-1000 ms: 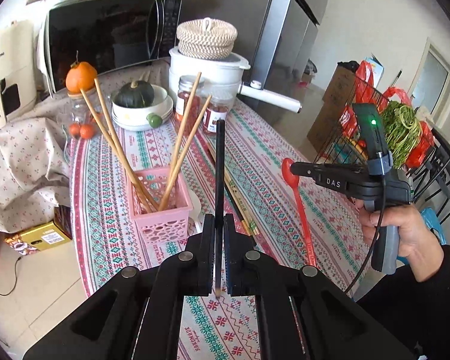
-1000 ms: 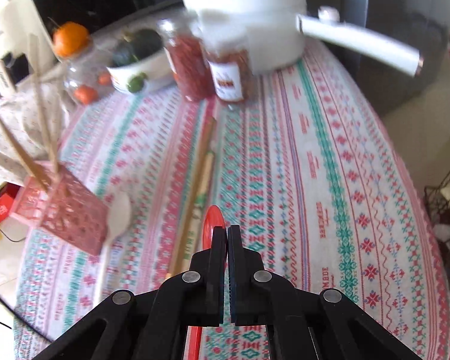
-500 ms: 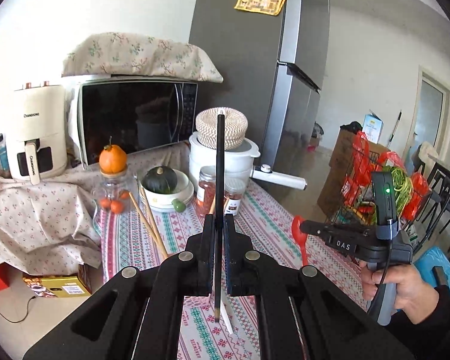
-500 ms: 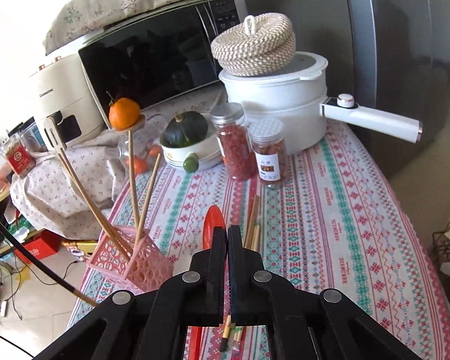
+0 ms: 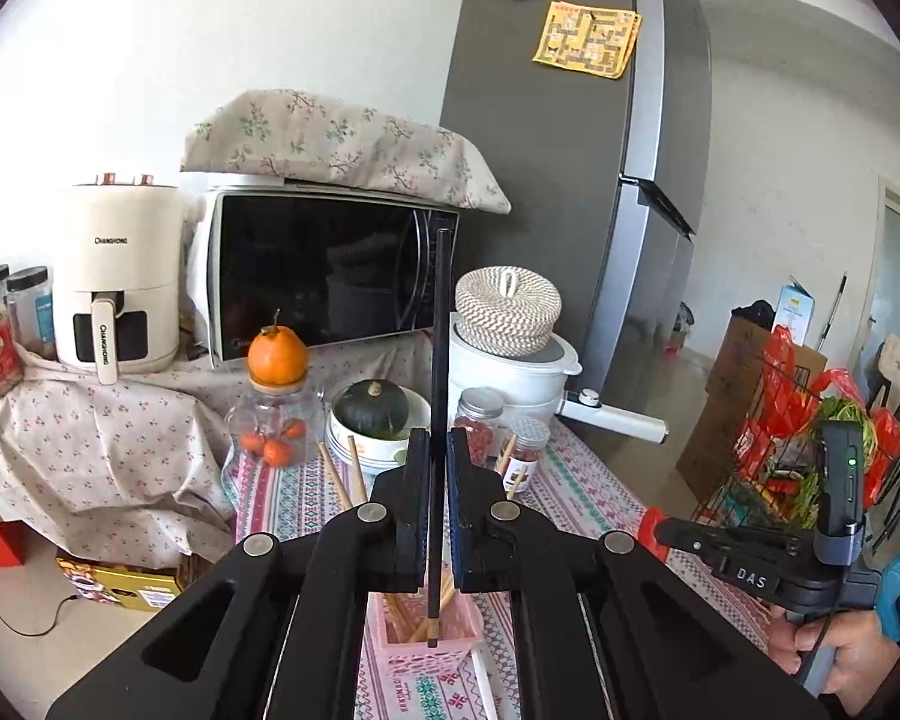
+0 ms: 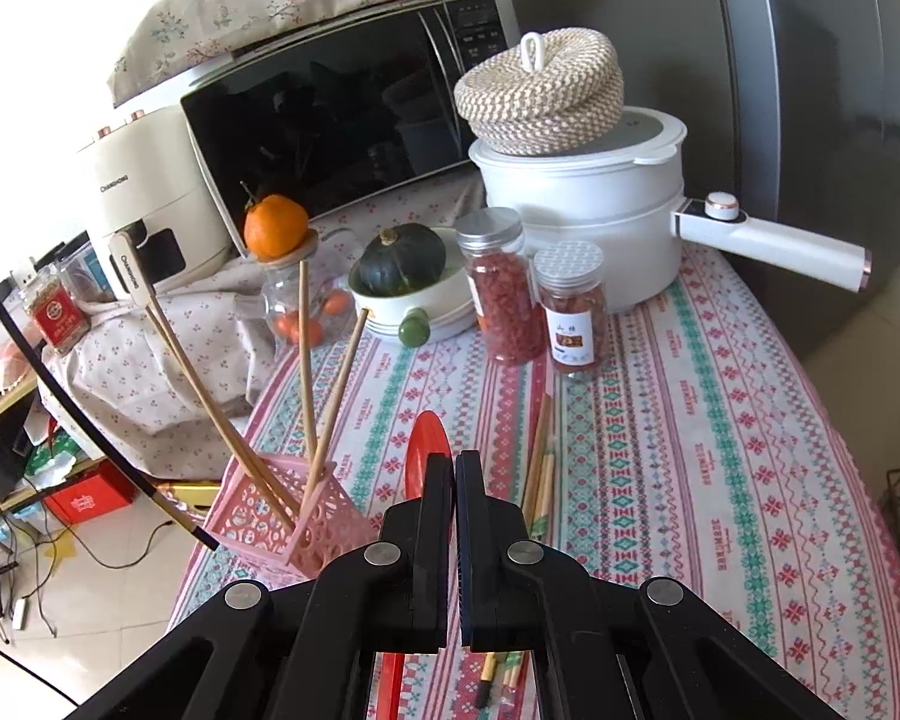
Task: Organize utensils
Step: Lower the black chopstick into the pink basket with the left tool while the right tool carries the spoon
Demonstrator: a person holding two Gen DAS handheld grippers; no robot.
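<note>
Left hand-held gripper (image 5: 437, 501) clenched on black chopstick (image 5: 439, 372), upright, lower tip over pink basket (image 5: 432, 642) near worktop (image 6: 690, 420) edge. Right hand-held gripper (image 6: 453, 480) clenched on red spoon (image 6: 426, 444). Wooden chopsticks (image 6: 306, 372) standing in basket; more lying on worktop.
</note>
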